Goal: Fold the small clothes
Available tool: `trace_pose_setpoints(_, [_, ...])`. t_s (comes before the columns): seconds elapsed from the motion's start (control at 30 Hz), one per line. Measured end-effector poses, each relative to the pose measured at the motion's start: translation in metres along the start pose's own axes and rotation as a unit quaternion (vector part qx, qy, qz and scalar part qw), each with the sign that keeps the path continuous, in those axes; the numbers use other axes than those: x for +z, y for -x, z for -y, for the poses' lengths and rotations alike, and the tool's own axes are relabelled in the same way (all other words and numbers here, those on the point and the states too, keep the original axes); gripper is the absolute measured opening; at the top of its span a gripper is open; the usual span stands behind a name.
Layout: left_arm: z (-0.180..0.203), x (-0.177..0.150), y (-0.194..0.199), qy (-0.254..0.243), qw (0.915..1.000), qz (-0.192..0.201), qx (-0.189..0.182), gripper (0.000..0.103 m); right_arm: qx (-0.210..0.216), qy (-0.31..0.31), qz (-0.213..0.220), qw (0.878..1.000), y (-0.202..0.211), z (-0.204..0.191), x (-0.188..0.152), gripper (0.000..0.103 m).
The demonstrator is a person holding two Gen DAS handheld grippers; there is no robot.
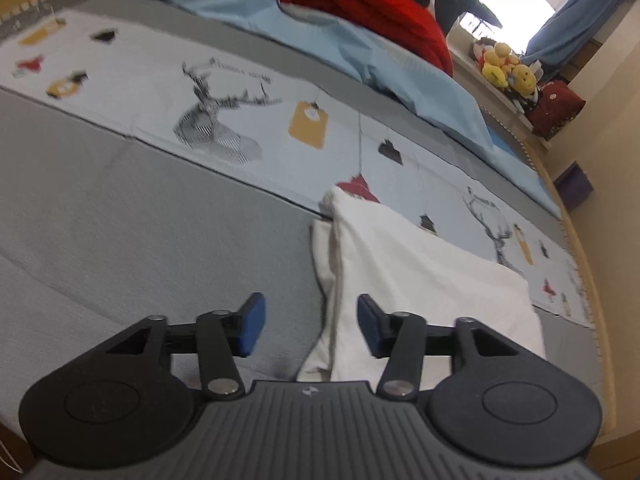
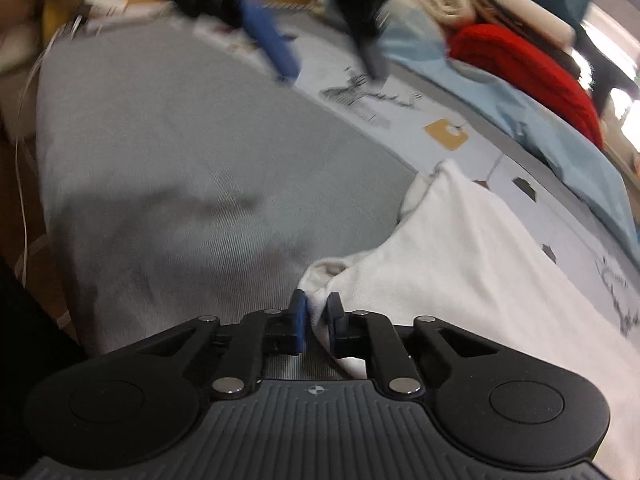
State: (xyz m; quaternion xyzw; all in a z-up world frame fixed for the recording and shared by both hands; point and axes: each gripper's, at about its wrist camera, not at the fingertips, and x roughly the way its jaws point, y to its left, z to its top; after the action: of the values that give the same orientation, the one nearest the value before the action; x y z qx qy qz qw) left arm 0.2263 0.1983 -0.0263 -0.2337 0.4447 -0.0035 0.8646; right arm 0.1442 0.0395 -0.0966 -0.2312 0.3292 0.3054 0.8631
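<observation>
right wrist view: right hand-held gripper pinched on white garment edge, left hand-held gripper agape

The white garment is soft matt cloth (faintly ribbed); the grey bedcover is finely woven, matt.

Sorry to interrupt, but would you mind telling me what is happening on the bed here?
A person is folding a white garment on the grey bedspread, with a handheld claw in each hand. The right claw has pinched the garment's near corner. The left claw is open, straddling the garment's side edge without gripping it. The fold itself is not yet made.
</observation>
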Motion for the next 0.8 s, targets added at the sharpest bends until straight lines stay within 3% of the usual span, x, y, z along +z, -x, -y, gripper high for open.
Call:
trace_pose_setpoints(0.17, [-0.003,0.009,-0.032,0.045,0.9966,-0.054,-0.043,0.075,-0.002,-0.048,0.042,0.998,0.025,0.017,0.004,0.009])
trace_pose_setpoints(0.3, [0.012,0.016,-0.065,0.039,0.9929,-0.095,-0.060,0.079,0.005,-0.070,0.059,0.996,0.041,0.033,0.006,0.008])
trace_pose_setpoints(0.53, [0.035,0.018,-0.131,0.014,0.9848,-0.166,-0.050,0.080,0.012,-0.097,0.070,0.993,0.057,0.053,0.006,0.008])
trace_pose_setpoints(0.63, [0.042,0.019,-0.149,0.000,0.9833,-0.175,-0.050,0.077,0.014,-0.103,0.072,0.992,0.064,0.058,0.004,0.008])
trace_pose_setpoints(0.67, [0.043,0.019,-0.153,-0.002,0.9829,-0.177,-0.050,0.067,0.015,-0.104,0.073,0.992,0.066,0.060,0.004,0.008])
trace_pose_setpoints(0.7, [0.044,0.019,-0.156,-0.004,0.9830,-0.177,-0.050,0.046,0.015,-0.106,0.073,0.992,0.068,0.062,0.004,0.008])
trace_pose_setpoints(0.77, [0.046,0.020,-0.156,-0.013,0.9839,-0.171,-0.052,0.022,0.016,-0.105,0.074,0.992,0.072,0.064,0.005,0.008])
trace_pose_setpoints(0.8, [0.048,0.021,-0.153,-0.023,0.9847,-0.164,-0.054,0.019,0.017,-0.103,0.074,0.992,0.074,0.063,0.005,0.008])
